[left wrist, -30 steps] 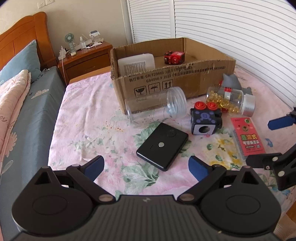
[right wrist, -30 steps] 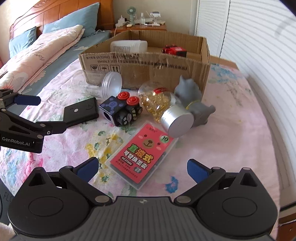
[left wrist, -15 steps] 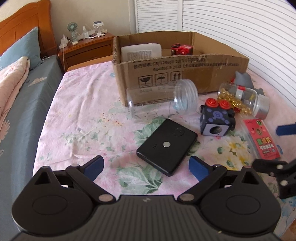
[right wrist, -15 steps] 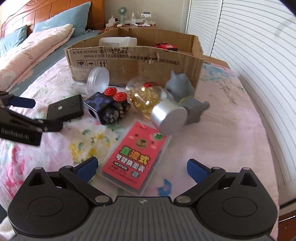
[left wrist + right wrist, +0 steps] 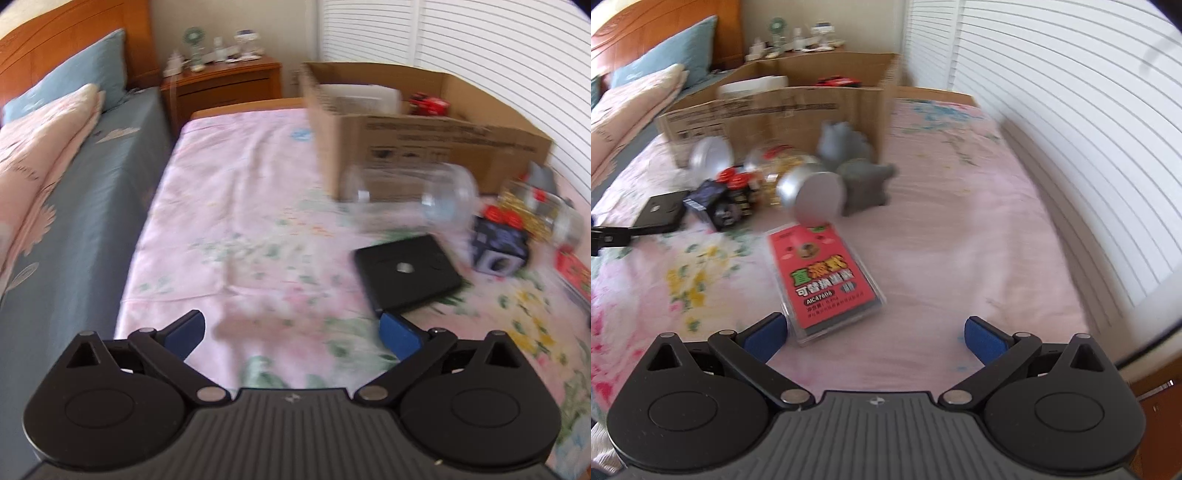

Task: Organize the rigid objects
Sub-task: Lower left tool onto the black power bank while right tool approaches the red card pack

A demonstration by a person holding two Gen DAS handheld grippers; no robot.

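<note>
Cardboard box on bed holds two items; black case, clear jar, red pack remain outside; left gripper opening, empty; right gripper spread, empty.

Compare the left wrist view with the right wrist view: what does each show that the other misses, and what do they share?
Only the left wrist view: the clear empty jar seen lengthwise, and the left gripper, jaws opening, nothing between them. Only the right wrist view: the whole red card pack, the grey toy figure, and the right gripper, open and empty. Both: cardboard box, black power bank, capsule jar.
</note>
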